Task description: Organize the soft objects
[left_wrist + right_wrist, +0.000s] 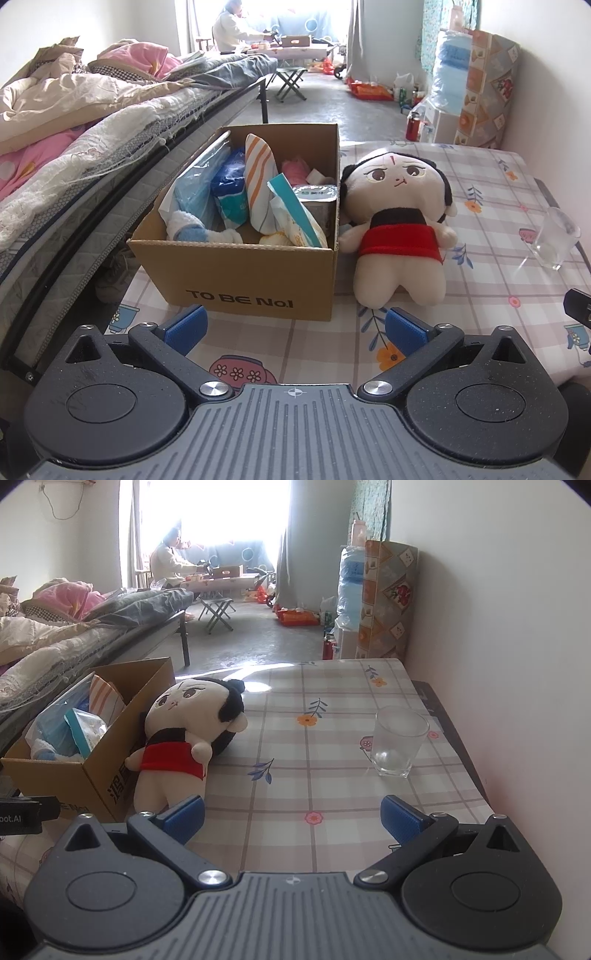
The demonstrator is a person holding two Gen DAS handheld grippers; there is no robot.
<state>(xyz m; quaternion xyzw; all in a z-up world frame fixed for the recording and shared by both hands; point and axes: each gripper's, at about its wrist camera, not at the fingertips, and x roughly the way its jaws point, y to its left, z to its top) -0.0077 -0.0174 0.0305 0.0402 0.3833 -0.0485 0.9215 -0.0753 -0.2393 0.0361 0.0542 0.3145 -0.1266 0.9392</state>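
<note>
Both my grippers, left gripper (293, 326) and right gripper (291, 818), hang wide and empty over the surface (332, 709), since the doll (397, 229) leans outside the probably nearly full box (236, 273), waiting to go in.

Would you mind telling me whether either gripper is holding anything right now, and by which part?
Nothing is held. The left gripper and right gripper are both open and empty above the table; the doll lies untouched beside the box.
</note>
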